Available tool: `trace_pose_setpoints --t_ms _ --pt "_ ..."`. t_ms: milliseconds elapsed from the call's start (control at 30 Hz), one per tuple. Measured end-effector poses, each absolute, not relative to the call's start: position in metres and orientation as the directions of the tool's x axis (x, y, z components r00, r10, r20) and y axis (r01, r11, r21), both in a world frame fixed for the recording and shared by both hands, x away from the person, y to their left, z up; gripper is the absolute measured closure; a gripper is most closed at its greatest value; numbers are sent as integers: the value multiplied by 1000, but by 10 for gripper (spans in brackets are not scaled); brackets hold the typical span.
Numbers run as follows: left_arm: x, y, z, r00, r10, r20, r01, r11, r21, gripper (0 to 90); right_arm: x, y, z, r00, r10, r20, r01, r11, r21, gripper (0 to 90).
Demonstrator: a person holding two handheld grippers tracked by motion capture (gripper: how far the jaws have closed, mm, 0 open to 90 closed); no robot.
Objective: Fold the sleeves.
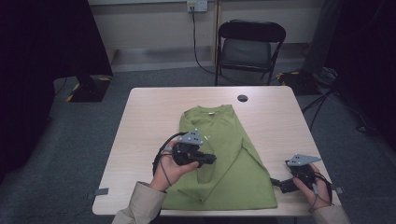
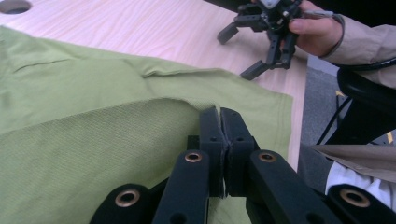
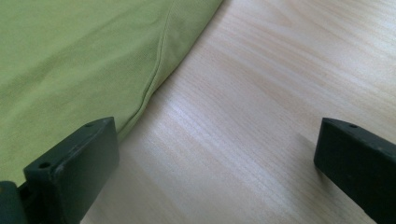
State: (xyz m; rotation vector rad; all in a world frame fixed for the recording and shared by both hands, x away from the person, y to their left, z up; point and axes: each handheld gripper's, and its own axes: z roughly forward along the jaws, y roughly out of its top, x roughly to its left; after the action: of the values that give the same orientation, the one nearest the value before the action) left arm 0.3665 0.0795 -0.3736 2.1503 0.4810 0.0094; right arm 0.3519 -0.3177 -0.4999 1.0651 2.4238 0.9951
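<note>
Green long-sleeved shirt [image 1: 229, 154] lies flat on the wooden table [image 1: 149, 121], collar away from the person, one sleeve folded across its front. Left gripper [image 1: 211, 159] over the shirt's middle, jaws pressed together, pinching a fold of the fabric. Right gripper [image 1: 279, 183] rests near the shirt's right hem, jaws spread over bare tabletop.

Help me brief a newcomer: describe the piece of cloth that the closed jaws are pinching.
On the light wooden table lies one green long-sleeved shirt, collar toward the folding chair. The left gripper pinches its folded-over layer over the body. It shows a coarser weave than the smooth cloth around.
</note>
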Motion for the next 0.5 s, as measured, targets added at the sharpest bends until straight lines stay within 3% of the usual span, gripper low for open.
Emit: trace_pose_setpoints --t_ms 500 --pt "367 38 -393 944 268 -194 317 -567 760 887 352 -318 -500 -676 737 -6 521 483 704 0"
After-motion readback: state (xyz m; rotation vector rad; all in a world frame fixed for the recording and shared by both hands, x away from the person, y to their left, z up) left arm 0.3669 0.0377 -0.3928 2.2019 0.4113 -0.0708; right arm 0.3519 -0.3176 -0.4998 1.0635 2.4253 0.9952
